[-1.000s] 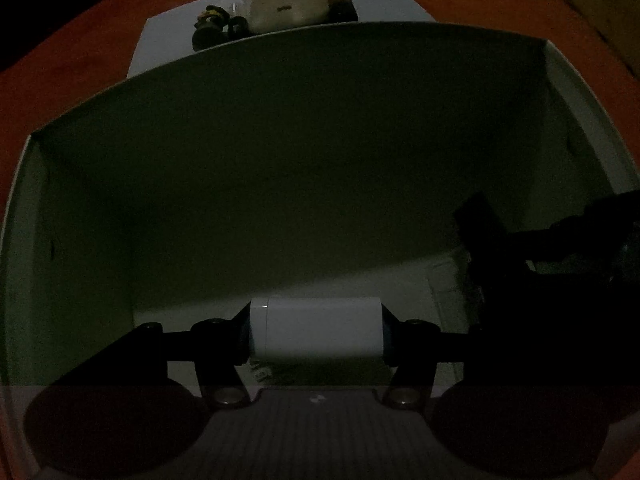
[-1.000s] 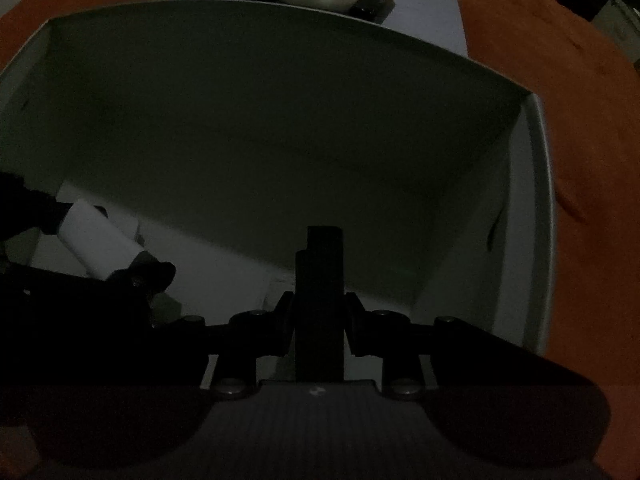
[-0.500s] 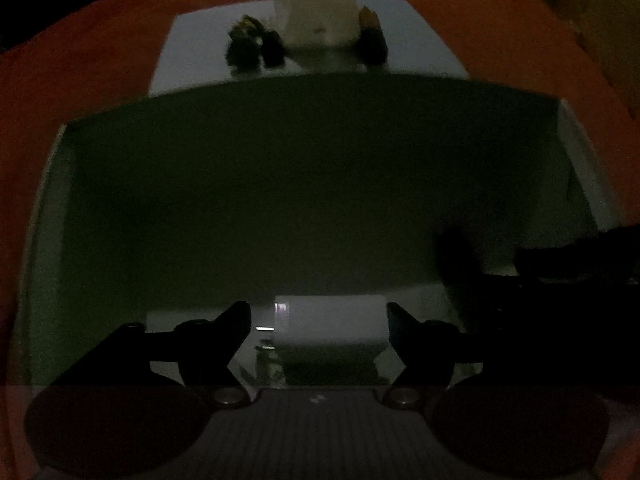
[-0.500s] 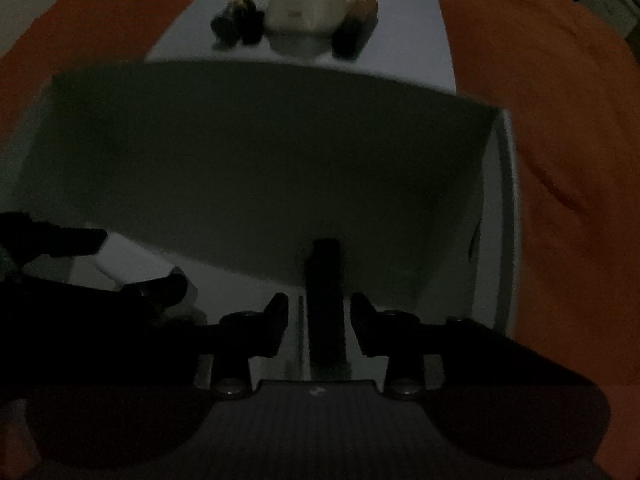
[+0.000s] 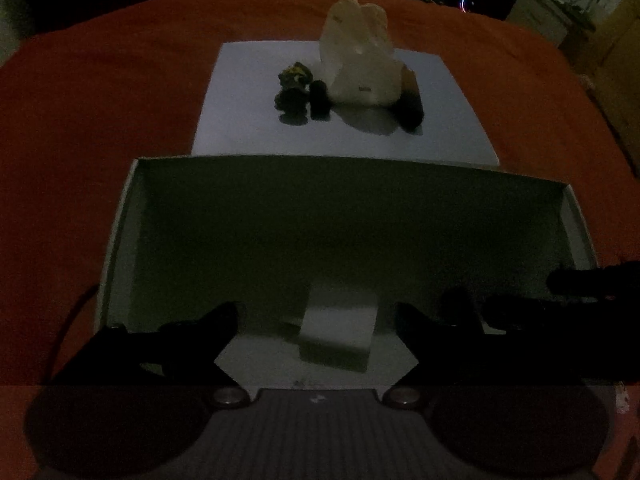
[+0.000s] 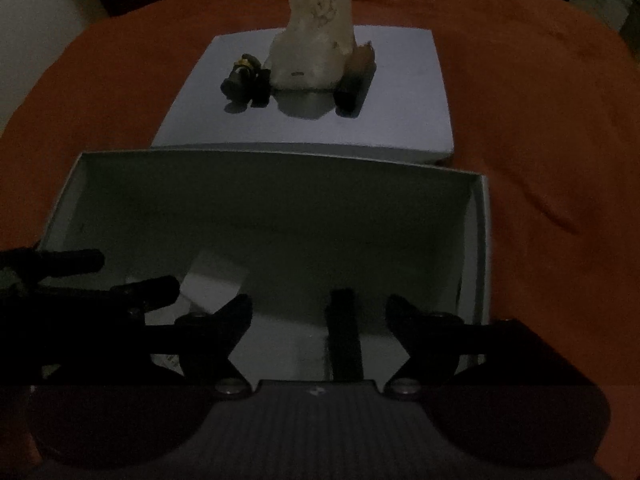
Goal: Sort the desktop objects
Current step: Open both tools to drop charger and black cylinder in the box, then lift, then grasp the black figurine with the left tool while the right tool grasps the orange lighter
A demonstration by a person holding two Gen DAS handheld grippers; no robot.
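A white block (image 5: 338,330) lies on the floor of the open white box (image 5: 132,216). My left gripper (image 5: 318,316) is open above it, fingers spread wide and clear of the block. In the right wrist view a slim black stick-shaped object (image 6: 345,334) lies on the box floor (image 6: 478,240), and my right gripper (image 6: 318,312) is open over it without touching. The white block (image 6: 214,282) shows at the left there, beside the left gripper's fingers (image 6: 156,286). Beyond the box, a white sheet (image 5: 248,112) carries a white crumpled bag (image 5: 360,68), small dark items (image 5: 298,94) and a dark brown item (image 5: 412,104).
The box and sheet rest on an orange cloth (image 5: 100,120). The scene is dim. Furniture and a small light (image 5: 464,0) sit at the far right edge of the room. The box walls rise around both grippers.
Both grippers opened, letting go of the white block and the black stick, and pulled up and back out of the box, so more of the sheet and cloth shows.
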